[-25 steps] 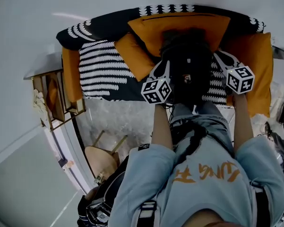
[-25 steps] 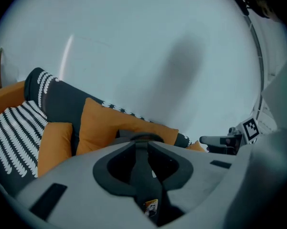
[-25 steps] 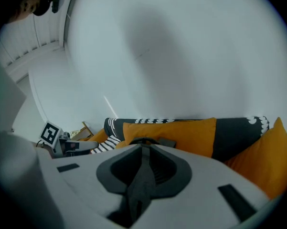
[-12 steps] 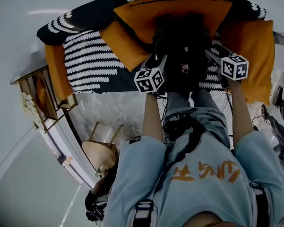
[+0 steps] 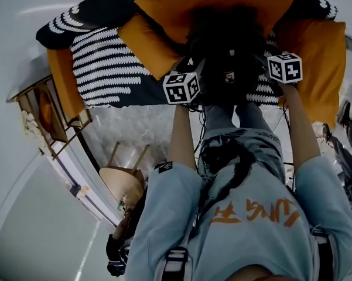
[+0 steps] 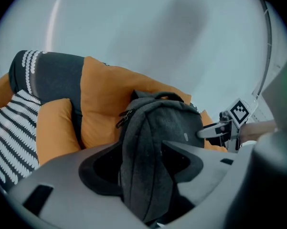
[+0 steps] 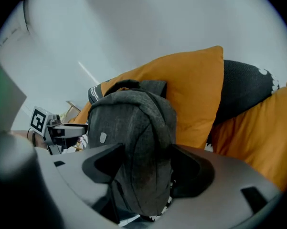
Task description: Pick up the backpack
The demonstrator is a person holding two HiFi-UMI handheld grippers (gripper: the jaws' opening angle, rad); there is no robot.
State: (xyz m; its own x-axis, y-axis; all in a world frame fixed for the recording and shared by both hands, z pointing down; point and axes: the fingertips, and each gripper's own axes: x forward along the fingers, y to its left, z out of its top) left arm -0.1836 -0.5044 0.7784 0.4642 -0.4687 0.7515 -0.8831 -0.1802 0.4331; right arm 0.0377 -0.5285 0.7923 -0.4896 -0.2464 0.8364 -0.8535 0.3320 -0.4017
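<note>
Left gripper (image 6: 141, 144) is unclenched, its jaws having just been opening, and they straddle the left side fold of the backpack (image 6: 157, 123); the right gripper (image 7: 147, 145) does the same on the right fold, gripping nothing yet. Risk: a pinch on loose fabric alone could slip, or uneven closing could tip the bag forward off the sofa (image 5: 105, 69). The backpack stands on the seat against the orange cushion (image 6: 100, 104), long axis vertical, handle end up, tagged face likely toward the person.
</note>
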